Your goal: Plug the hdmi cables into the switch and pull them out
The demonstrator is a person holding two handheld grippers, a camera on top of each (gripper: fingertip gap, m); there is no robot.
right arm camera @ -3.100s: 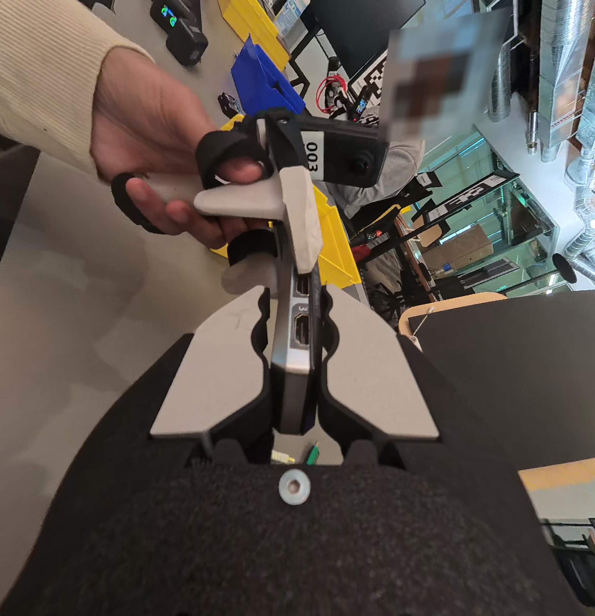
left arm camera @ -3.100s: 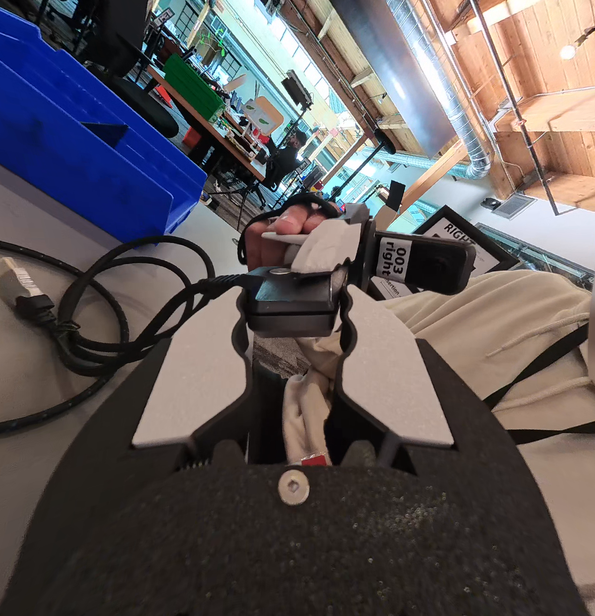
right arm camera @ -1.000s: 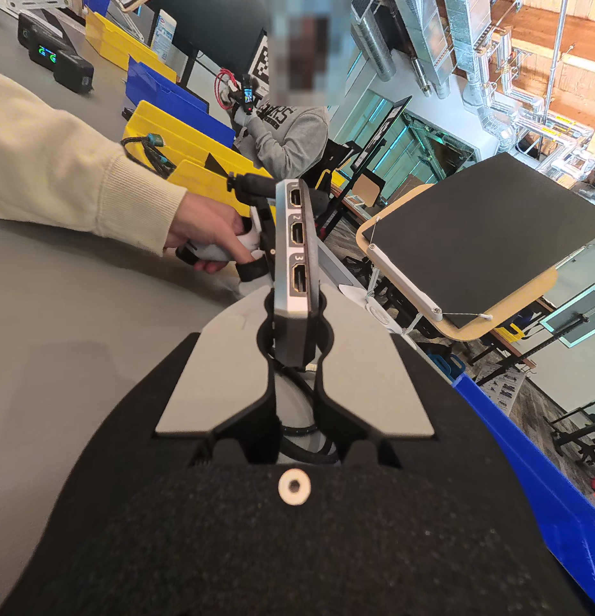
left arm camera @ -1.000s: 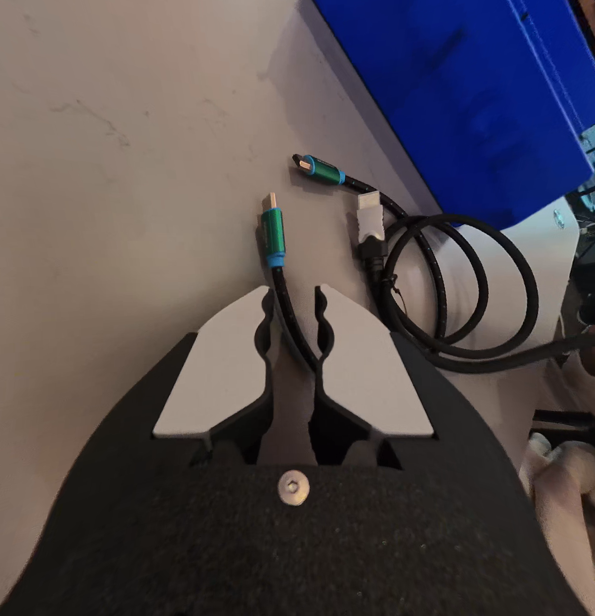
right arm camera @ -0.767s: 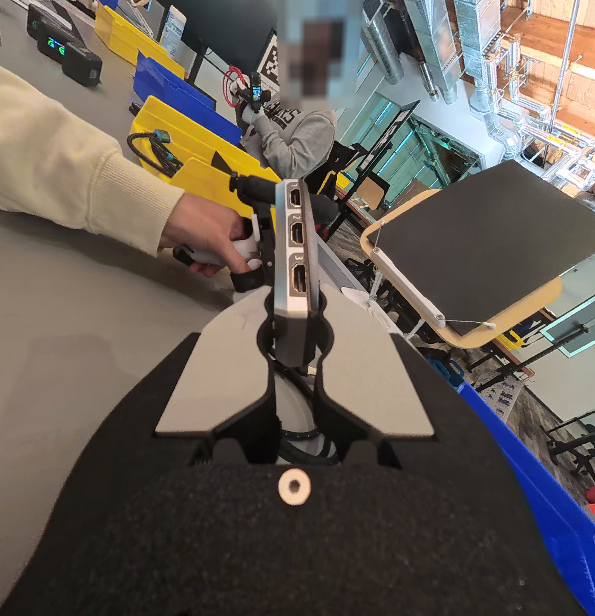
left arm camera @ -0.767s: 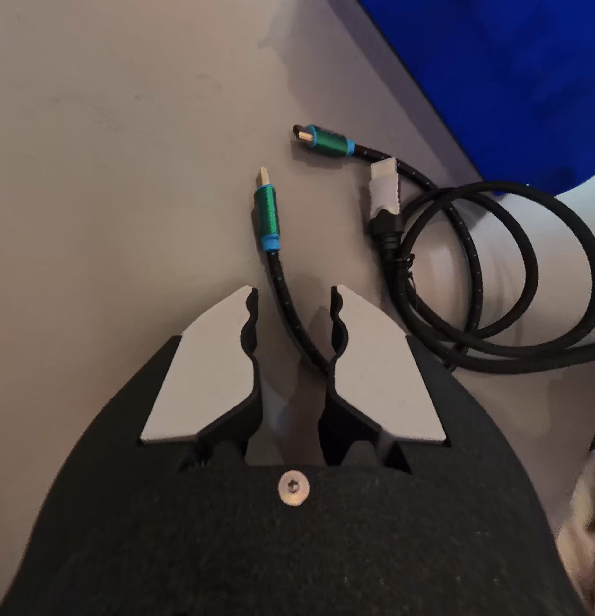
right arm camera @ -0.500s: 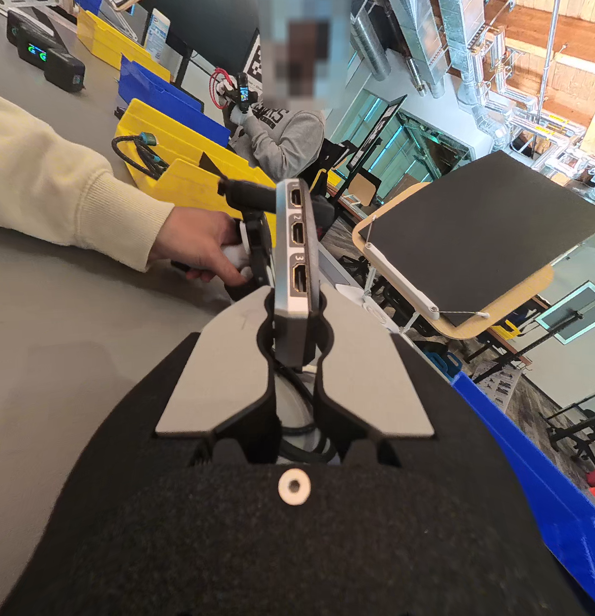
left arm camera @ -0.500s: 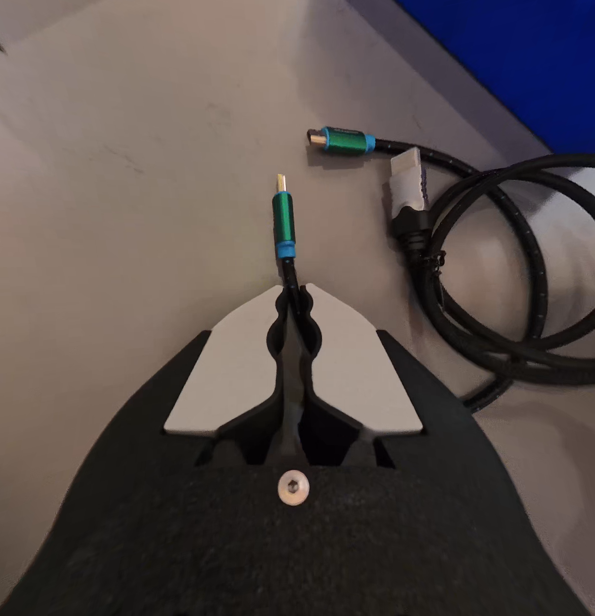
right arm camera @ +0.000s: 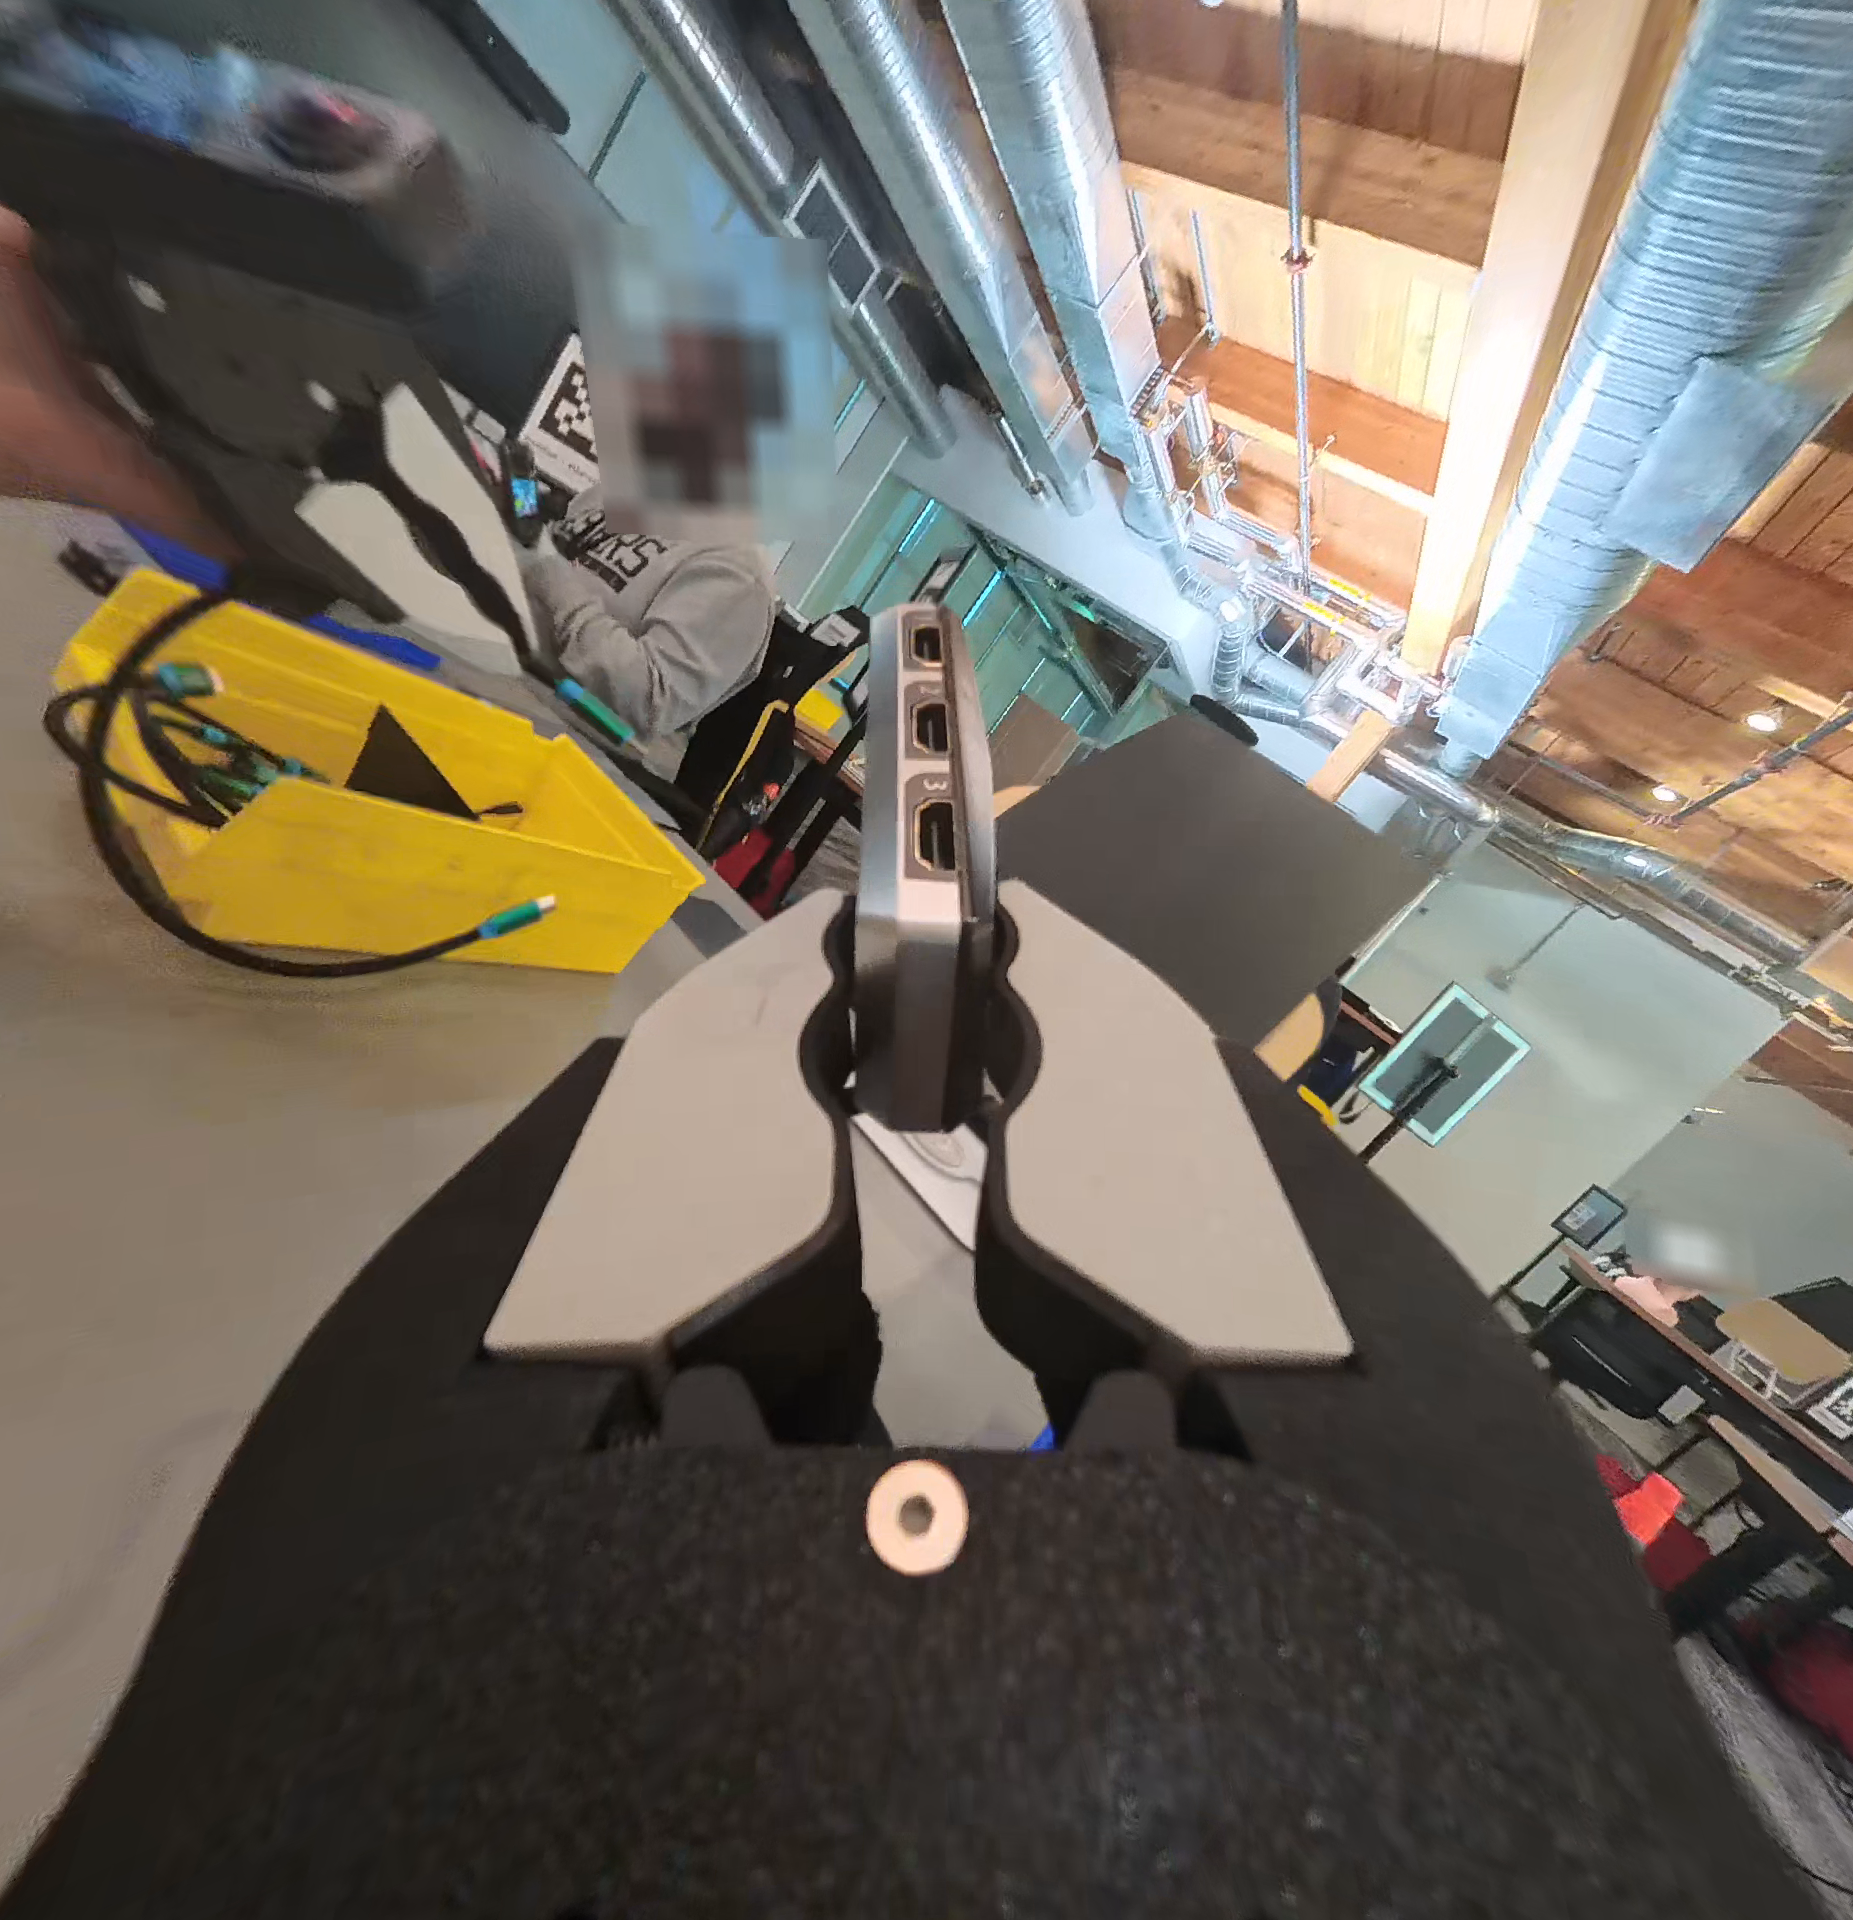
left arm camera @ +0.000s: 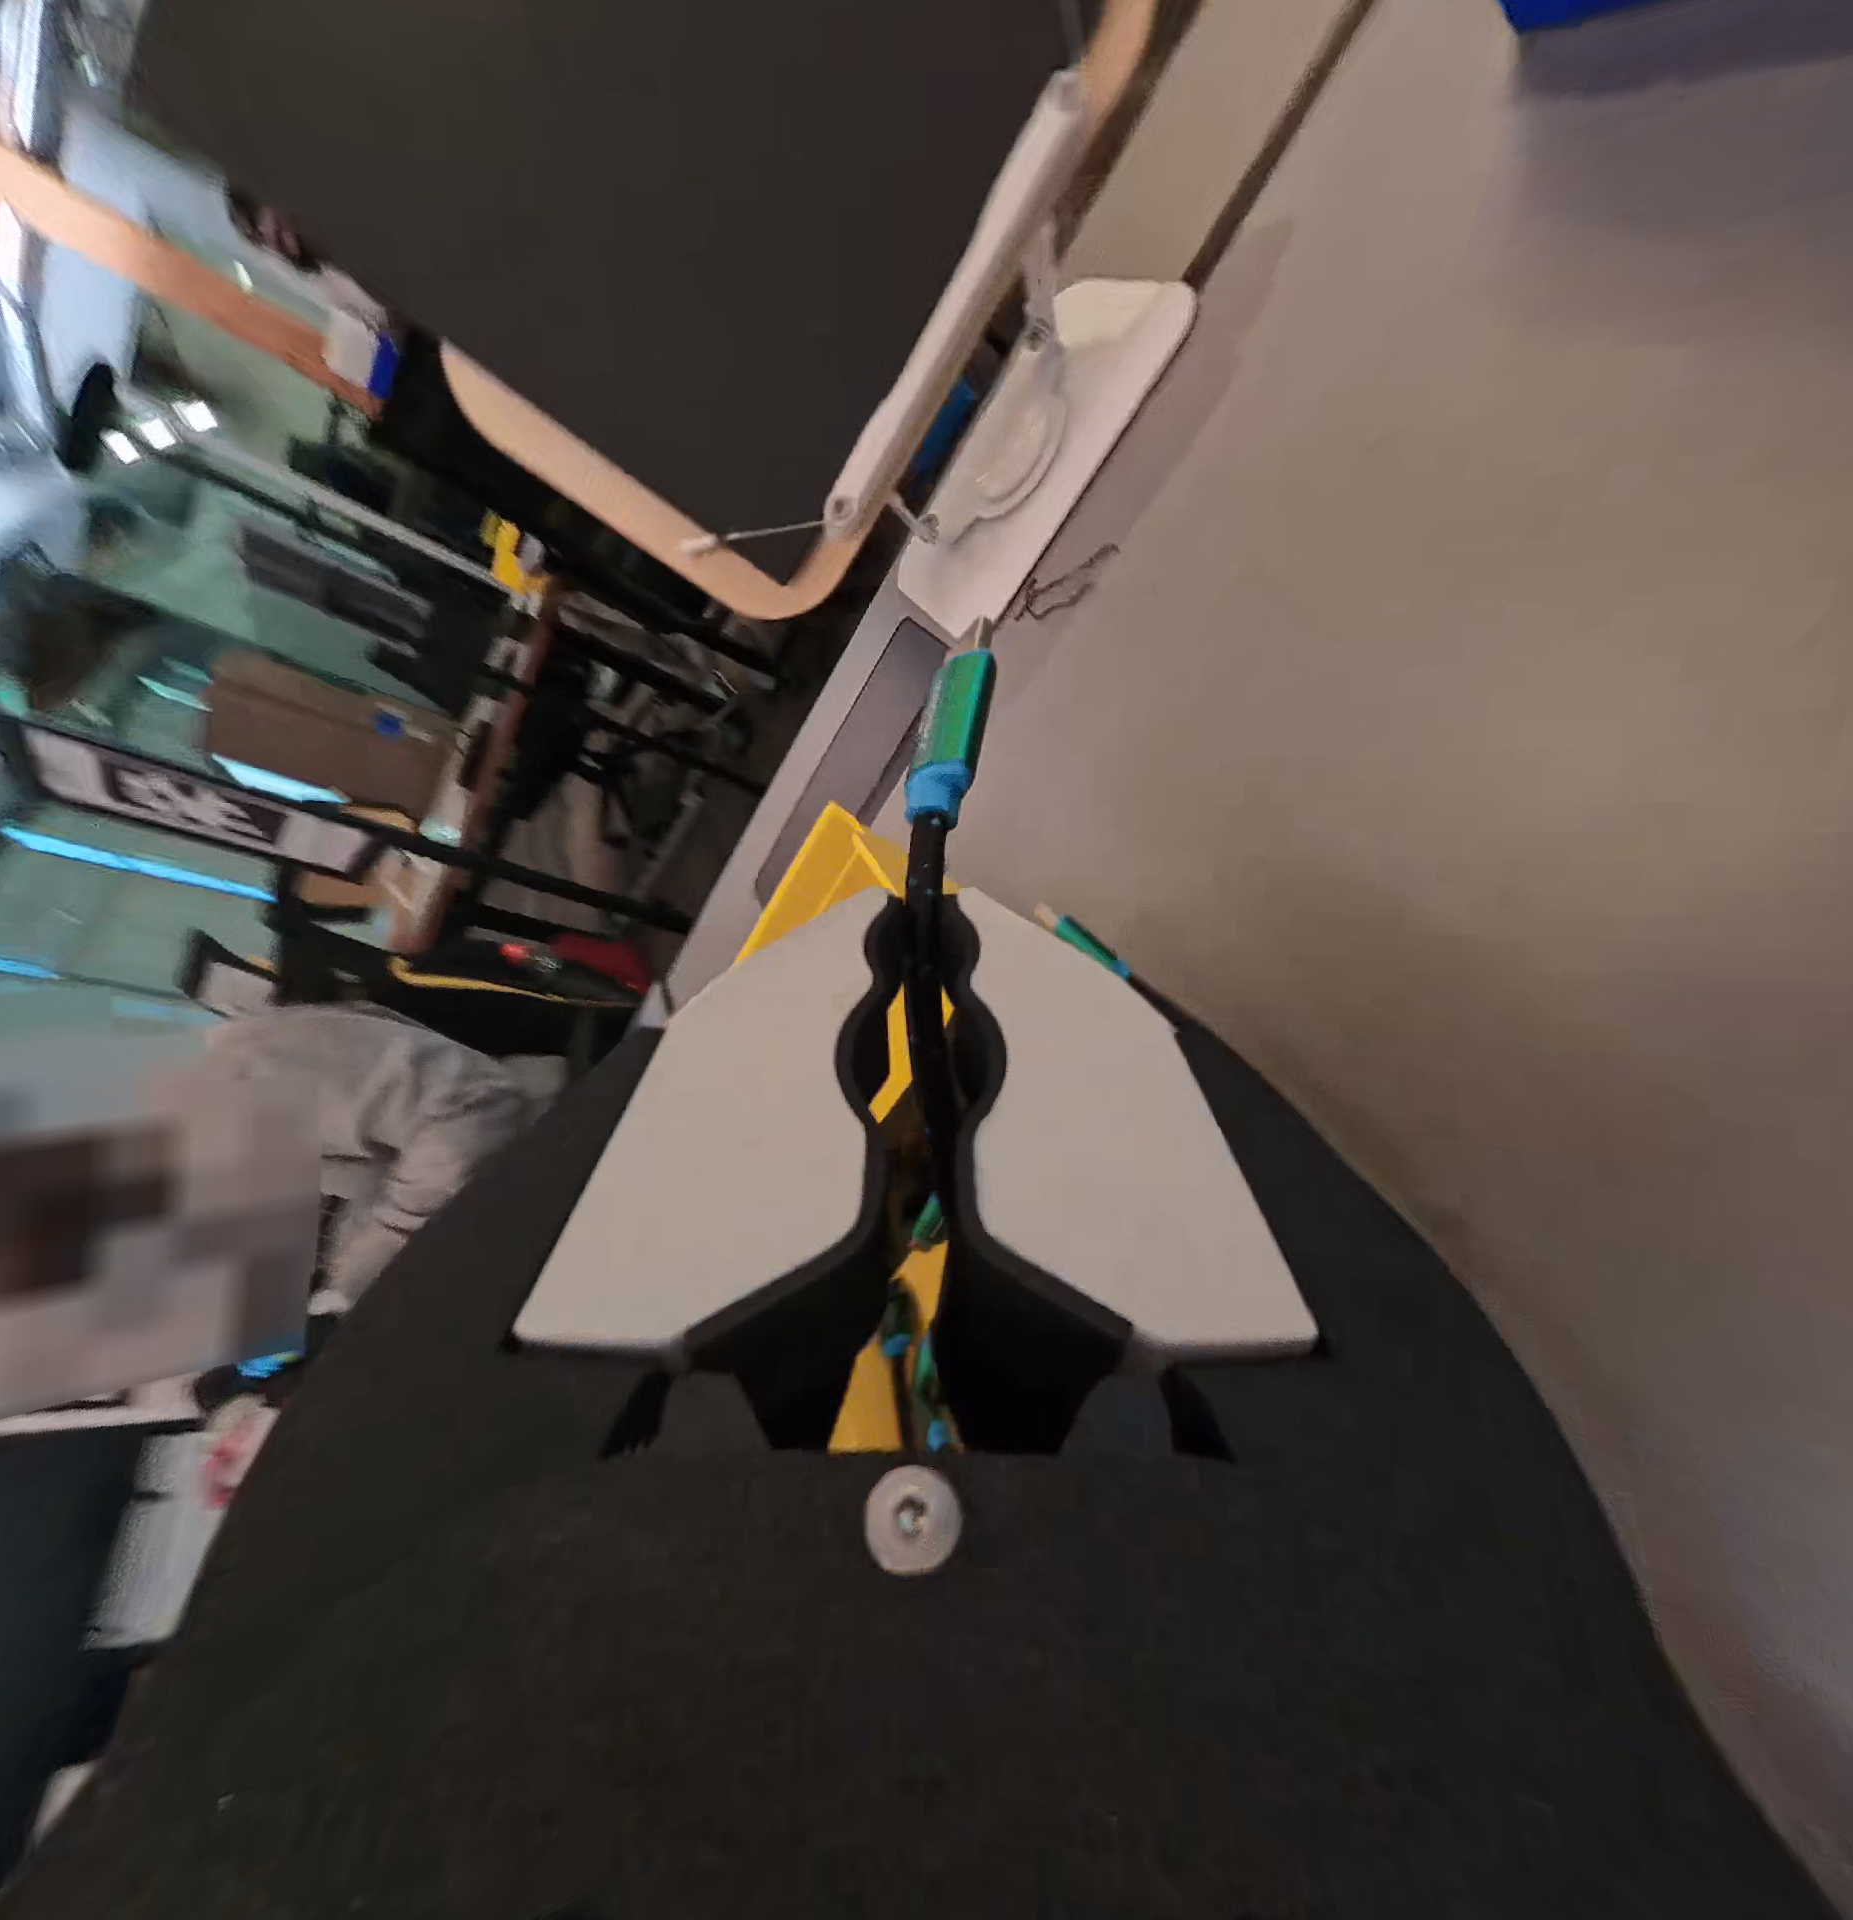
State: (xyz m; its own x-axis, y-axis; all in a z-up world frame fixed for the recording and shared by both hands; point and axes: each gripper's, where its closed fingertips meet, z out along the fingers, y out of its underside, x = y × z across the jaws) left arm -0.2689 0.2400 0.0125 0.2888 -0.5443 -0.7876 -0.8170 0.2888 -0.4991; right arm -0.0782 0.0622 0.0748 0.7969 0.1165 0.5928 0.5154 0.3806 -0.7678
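Left hand-held gripper [left arm camera: 922, 914] clamps braided cable [left arm camera: 927, 883], green plug [left arm camera: 953, 717] free in air. Right hand-held gripper [right arm camera: 917, 925] clamps switch [right arm camera: 927, 790], ports empty.

Silver ducts [right arm camera: 1005, 208] under wood ceiling [right arm camera: 1317, 135]; grey tabletop [right arm camera: 122, 1143].

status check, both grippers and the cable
Left gripper shut on hdmi cable, green plug free. Right gripper shut on switch, three ports empty. Path clear.

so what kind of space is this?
Likely a shared workshop or lab: exposed ceiling ducts, yellow parts bin holding cables on a grey worktable, and another person working nearby.
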